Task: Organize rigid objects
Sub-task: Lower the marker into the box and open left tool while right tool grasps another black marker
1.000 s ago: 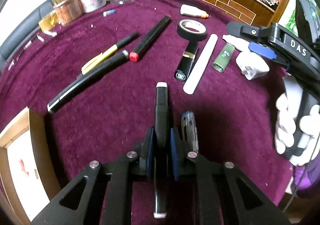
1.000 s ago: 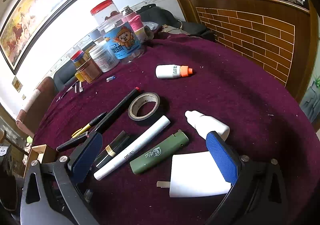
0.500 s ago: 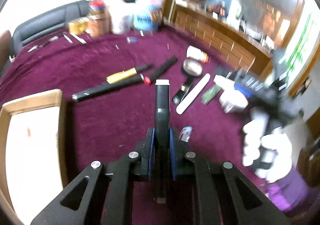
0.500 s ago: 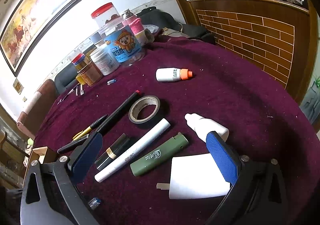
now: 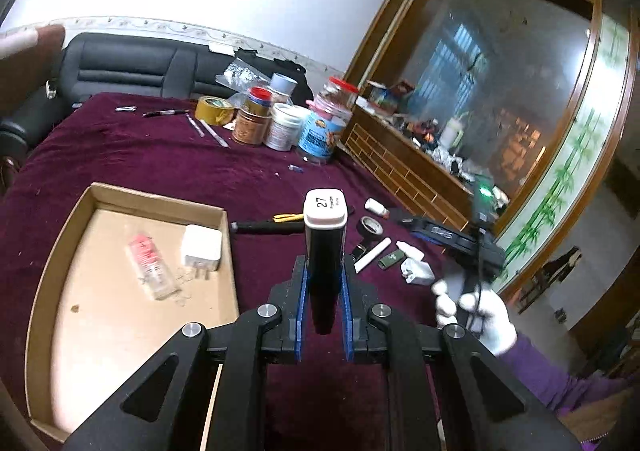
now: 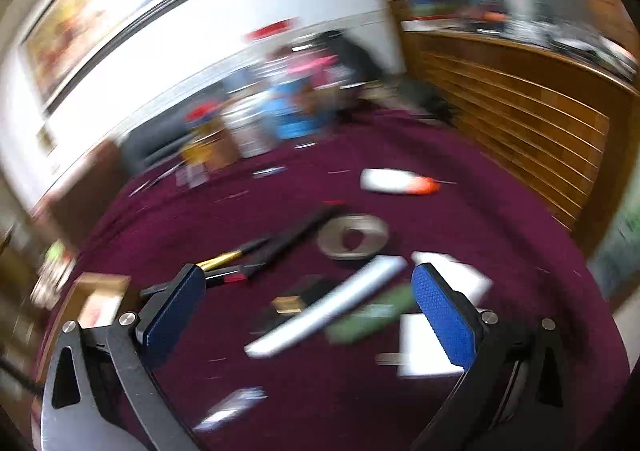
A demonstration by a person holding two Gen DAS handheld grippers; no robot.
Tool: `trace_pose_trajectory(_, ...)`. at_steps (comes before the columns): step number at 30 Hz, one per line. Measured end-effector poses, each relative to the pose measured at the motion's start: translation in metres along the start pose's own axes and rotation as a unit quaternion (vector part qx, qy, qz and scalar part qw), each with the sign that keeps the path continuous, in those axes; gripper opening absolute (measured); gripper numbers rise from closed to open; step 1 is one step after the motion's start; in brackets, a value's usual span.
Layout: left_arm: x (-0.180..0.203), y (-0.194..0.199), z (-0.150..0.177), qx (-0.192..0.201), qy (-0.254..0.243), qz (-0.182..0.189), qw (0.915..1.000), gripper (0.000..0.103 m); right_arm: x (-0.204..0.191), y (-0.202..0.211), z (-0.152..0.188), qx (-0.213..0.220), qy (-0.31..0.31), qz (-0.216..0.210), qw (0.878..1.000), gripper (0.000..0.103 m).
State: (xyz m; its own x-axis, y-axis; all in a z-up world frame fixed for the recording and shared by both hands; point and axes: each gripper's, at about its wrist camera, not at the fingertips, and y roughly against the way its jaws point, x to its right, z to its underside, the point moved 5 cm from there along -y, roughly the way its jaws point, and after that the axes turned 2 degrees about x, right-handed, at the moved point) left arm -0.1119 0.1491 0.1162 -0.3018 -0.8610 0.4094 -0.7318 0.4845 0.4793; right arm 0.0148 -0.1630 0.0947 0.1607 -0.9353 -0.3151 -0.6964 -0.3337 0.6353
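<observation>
Transport is the step in hand: the left gripper [image 5: 323, 293] is clamped narrowly on a black marker [image 5: 325, 251] with a white end cap, its blue pads pressing both sides of the barrel, and the marker stands out along the fingers at the centre of the left wrist view, lifted clear of the maroon tablecloth [image 5: 152, 155]. The cardboard box [image 5: 60, 235] lies at the lower left of that frame, just beside the gripper, and already holds a white charger plug [image 5: 202, 247] and a small clear bottle with a pink cap [image 5: 150, 265]. The right gripper [image 6: 308, 311] has its jaws spread wide with nothing between them; it hangs above the loose items in the lower half of the right wrist view, which is smeared by motion. Among those items a tape roll [image 6: 354, 237], a white stick [image 6: 328, 311], a green lighter [image 6: 368, 317] and a white adapter [image 6: 424, 347] can be made out, well apart from the box. In the left wrist view a white-gloved hand [image 5: 476, 311] grips that right tool at the right edge. The next move, as I judge it, calls for swinging the marker leftward over the box, lowering it onto a bare patch of the floor beside the bottle, and only then easing the pads apart, so the long barrel does not catch on the box wall or roll out.
</observation>
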Motion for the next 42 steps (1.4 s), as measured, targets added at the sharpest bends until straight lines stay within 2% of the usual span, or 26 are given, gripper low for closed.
trace_pose_trajectory(2, -0.012, 0.007, 0.003, 0.007, 0.011, -0.003, 0.9999, 0.011, -0.031, -0.035, 0.001, -0.070, 0.023, -0.053, 0.996, 0.103)
trace_pose_trajectory(3, -0.017, 0.011, 0.004, 0.009, 0.015, -0.008, 0.9998, 0.011, -0.045, -0.055, 0.001, -0.095, 0.033, -0.063, 0.993, 0.103)
trace_pose_trajectory(7, -0.043, 0.034, 0.011, 0.018, 0.028, -0.043, 0.9985, 0.011, -0.071, -0.112, -0.011, -0.127, 0.059, -0.055, 0.989, 0.101)
trace_pose_trajectory(11, -0.070, 0.053, 0.017, 0.026, 0.051, -0.069, 0.9960, 0.011, -0.074, -0.157, -0.012, -0.179, 0.042, -0.044, 0.982, 0.101)
trace_pose_trajectory(12, -0.076, 0.055, 0.019, 0.026, 0.056, -0.074, 0.9954, 0.011, -0.074, -0.163, -0.007, -0.196, 0.035, -0.048, 0.979, 0.102)
trace_pose_trajectory(13, -0.082, 0.056, 0.021, 0.026, 0.060, -0.077, 0.9948, 0.011, -0.077, -0.162, -0.005, -0.192, 0.045, -0.043, 0.979, 0.101)
trace_pose_trajectory(14, -0.088, 0.056, 0.024, 0.026, 0.066, -0.080, 0.9943, 0.011, -0.082, -0.159, 0.000, -0.203, 0.048, -0.059, 0.976, 0.102)
trace_pose_trajectory(16, -0.098, 0.052, 0.027, 0.021, 0.076, -0.078, 0.9938, 0.011, -0.093, -0.150, 0.012, -0.243, 0.033, -0.123, 0.962, 0.102)
trace_pose_trajectory(18, -0.104, 0.047, 0.028, 0.019, 0.084, -0.076, 0.9934, 0.011, -0.101, -0.140, 0.019, -0.263, 0.040, -0.153, 0.952, 0.101)
trace_pose_trajectory(20, -0.107, 0.042, 0.029, 0.018, 0.093, -0.067, 0.9933, 0.011, -0.103, -0.132, 0.015, -0.247, 0.061, -0.135, 0.958, 0.101)
trace_pose_trajectory(23, -0.107, 0.038, 0.032, 0.014, 0.099, -0.061, 0.9931, 0.011, -0.103, -0.134, 0.006, -0.210, 0.103, -0.076, 0.969, 0.101)
trace_pose_trajectory(26, -0.105, 0.040, 0.035, 0.010, 0.096, -0.061, 0.9934, 0.011, -0.109, -0.150, 0.009, -0.210, 0.124, -0.048, 0.969, 0.099)
trace_pose_trajectory(28, -0.104, 0.046, 0.037, 0.010, 0.093, -0.063, 0.9937, 0.011, -0.115, -0.166, 0.014, -0.218, 0.145, -0.032, 0.965, 0.091)
trace_pose_trajectory(30, -0.103, 0.050, 0.037, 0.009, 0.089, -0.065, 0.9938, 0.011, -0.124, -0.181, 0.018, -0.231, 0.151, -0.038, 0.960, 0.075)
trace_pose_trajectory(35, -0.108, 0.055, 0.039, 0.008, 0.091, -0.073, 0.9932, 0.011, -0.135, -0.195, 0.019, -0.230, 0.179, -0.028, 0.956, 0.060)
trace_pose_trajectory(37, -0.114, 0.053, 0.039, 0.002, 0.097, -0.078, 0.9922, 0.011, -0.134, -0.192, 0.020, -0.225, 0.182, -0.012, 0.957, 0.032)
trace_pose_trajectory(38, -0.117, 0.051, 0.038, -0.002, 0.099, -0.082, 0.9917, 0.011, -0.131, -0.190, 0.020, -0.225, 0.177, -0.010, 0.958, 0.015)
trace_pose_trajectory(42, -0.129, 0.036, 0.034, -0.032, 0.102, -0.103, 0.9890, 0.011, -0.118, -0.173, 0.018, -0.214, 0.124, -0.030, 0.968, 0.012)
